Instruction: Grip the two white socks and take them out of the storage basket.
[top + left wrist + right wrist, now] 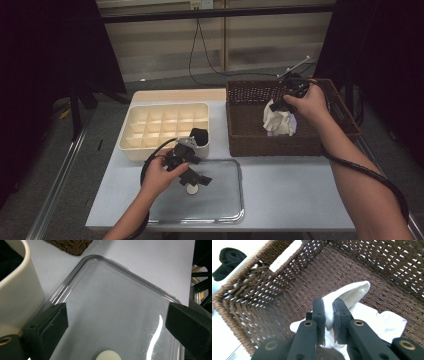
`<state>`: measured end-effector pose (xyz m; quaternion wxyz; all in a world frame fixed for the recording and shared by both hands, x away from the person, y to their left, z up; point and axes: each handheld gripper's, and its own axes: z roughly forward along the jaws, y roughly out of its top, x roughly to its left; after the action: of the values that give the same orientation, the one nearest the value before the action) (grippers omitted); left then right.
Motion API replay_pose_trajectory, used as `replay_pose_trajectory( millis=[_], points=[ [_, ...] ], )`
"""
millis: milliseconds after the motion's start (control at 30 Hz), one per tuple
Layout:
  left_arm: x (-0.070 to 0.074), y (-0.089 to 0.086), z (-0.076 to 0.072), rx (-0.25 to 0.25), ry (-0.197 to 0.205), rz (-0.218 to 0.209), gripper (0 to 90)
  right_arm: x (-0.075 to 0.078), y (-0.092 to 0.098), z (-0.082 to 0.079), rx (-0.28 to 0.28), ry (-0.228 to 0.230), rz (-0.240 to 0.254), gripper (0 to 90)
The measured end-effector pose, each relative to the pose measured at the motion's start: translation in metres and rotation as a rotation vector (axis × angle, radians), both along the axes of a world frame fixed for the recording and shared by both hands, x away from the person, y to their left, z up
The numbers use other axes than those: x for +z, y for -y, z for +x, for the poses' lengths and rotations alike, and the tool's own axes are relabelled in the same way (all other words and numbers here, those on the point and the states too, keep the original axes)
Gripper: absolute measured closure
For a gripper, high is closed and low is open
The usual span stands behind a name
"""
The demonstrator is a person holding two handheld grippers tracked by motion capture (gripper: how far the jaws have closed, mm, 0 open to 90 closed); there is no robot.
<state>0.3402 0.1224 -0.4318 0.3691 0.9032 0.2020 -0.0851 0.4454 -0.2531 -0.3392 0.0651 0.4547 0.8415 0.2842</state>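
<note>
My right gripper (278, 106) is shut on a white cloth (280, 122) and holds it above the floor of the brown wicker basket (245, 136). In the right gripper view the two black jaws pinch a fold of the white cloth (359, 293), and the rest hangs below them inside the wicker basket (294, 282). My left gripper (196, 179) stands open over the clear plastic tray (227, 210), with nothing between its jaws. A small round cream disc (192, 189) lies on the tray just under it. The same cream disc (108, 356) shows in the left gripper view on the clear tray (130, 270).
A cream divided box (135, 145) with several compartments sits left of the basket; a black rolled cloth (199, 135) lies in its near right corner. The cream box wall (15, 295) stands close to the left gripper. Bare grey table (290, 190) lies right of the tray.
</note>
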Motion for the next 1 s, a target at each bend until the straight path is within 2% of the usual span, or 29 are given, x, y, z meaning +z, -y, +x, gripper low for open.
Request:
replay_pose_trajectory(
  millis=[367, 500, 1000],
  points=[
    [0.003, -0.001, 0.0, -0.002, 0.005, 0.003, 4.4, 0.023, 0.001, -0.013, 0.022, 0.019, 0.003, 82.1],
    [0.003, -0.001, -0.001, 0.003, 0.002, -0.014, 4.4, 0.029, 0.0, -0.019, 0.036, 0.027, 0.003, 82.1],
    [0.003, 0.0, -0.001, 0.003, 0.005, -0.009, 4.4, 0.049, -0.004, -0.043, 0.085, 0.054, 0.019, 81.9]
  ],
)
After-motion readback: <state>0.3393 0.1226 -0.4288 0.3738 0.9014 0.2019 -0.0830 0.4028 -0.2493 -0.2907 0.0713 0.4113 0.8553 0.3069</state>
